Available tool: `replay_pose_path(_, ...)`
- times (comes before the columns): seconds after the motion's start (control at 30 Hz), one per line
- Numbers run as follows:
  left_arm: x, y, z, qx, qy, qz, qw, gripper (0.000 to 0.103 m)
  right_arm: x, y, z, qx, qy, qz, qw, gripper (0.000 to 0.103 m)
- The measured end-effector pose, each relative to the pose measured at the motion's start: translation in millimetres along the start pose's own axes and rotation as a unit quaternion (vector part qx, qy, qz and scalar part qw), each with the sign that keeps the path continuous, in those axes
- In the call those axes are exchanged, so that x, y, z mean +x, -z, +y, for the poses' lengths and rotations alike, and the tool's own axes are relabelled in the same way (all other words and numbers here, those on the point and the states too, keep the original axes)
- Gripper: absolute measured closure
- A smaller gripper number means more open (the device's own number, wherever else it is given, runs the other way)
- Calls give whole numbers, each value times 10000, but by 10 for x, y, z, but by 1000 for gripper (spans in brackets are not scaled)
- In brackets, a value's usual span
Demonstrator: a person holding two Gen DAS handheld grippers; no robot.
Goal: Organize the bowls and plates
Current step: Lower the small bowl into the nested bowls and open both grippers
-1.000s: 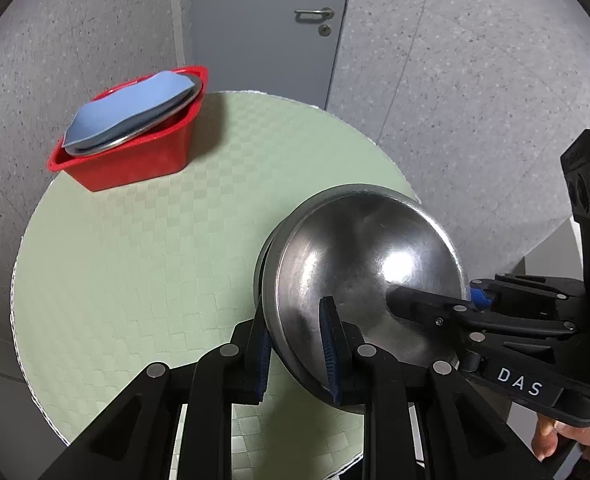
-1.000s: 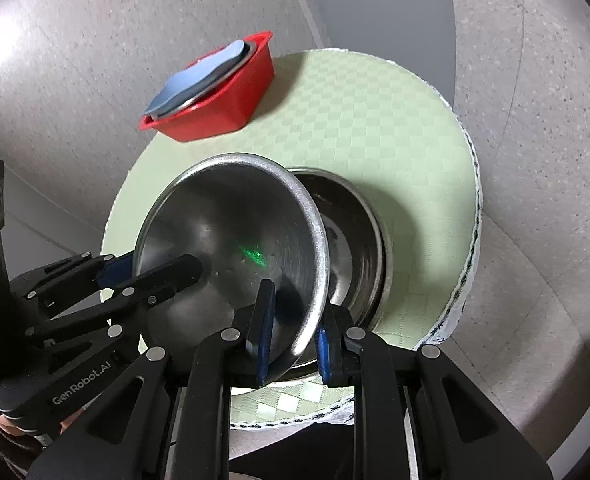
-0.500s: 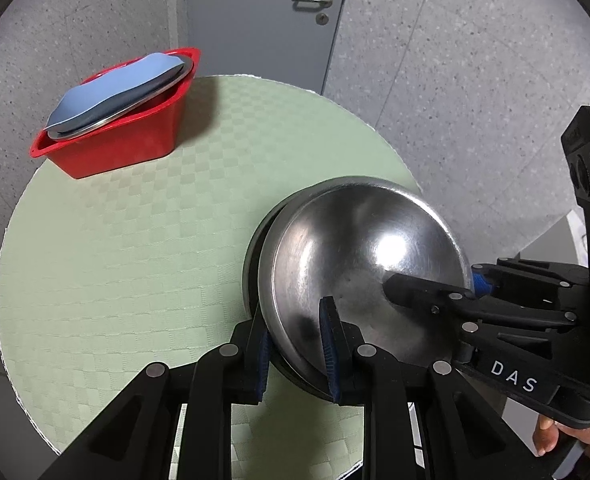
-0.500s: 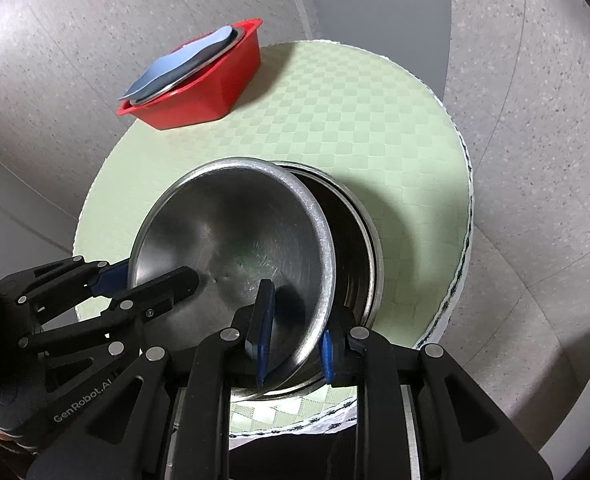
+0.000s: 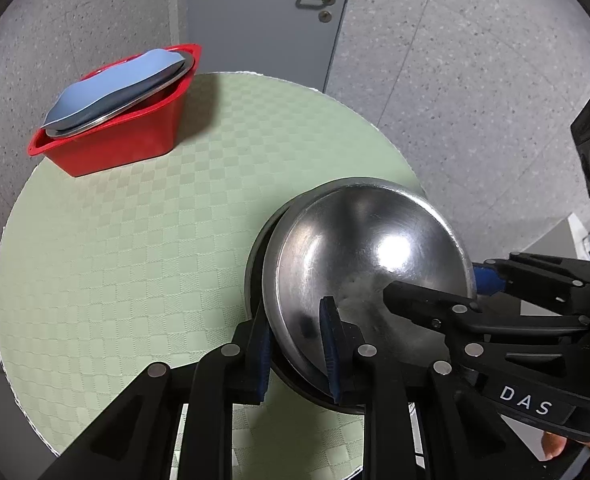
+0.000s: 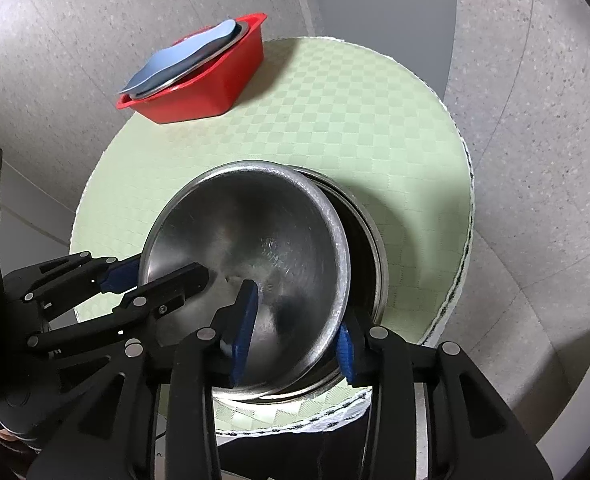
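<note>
A steel bowl (image 5: 367,264) sits tilted inside a second steel bowl (image 6: 369,248) at the near edge of the round green table (image 5: 135,248). My left gripper (image 5: 297,346) is shut on the top bowl's rim, one finger inside and one outside. My right gripper (image 6: 295,334) straddles the opposite rim (image 6: 339,264) with its jaws spread and pads apart from the metal. A red bin (image 5: 123,136) at the table's far left holds a blue plate (image 5: 119,84) on a steel plate; it also shows in the right wrist view (image 6: 199,80).
A grey door (image 5: 263,16) and speckled walls stand behind the table. The table's white hem (image 6: 461,272) marks its right edge, with grey floor beyond.
The top bowl has come down into the lower bowl. My right gripper's jaws have spread and let go of its rim. My left gripper keeps its hold.
</note>
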State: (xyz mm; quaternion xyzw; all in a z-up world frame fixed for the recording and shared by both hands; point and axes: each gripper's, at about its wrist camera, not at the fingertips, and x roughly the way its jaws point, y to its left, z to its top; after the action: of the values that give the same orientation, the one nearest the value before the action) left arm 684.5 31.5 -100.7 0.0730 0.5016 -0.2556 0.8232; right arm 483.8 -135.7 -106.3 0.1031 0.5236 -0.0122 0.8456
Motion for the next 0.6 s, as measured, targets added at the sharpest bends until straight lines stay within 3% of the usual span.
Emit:
replay_pose_path(0.13, -4, 7, 1, -19, -10, -5, 10000, 84, -35, -9, 61, -189, 336, 29, 9993, 60)
replay_pose_path(0.5, -118, 88, 1, -1, -64, -144, 9999, 82, -136, 62, 76, -295, 358, -102, 9989, 59)
replay_pose_path(0.6, -206, 110, 10, -48, -156, -240, 9996, 73, -208, 75, 108, -331, 392, -246, 9984, 55)
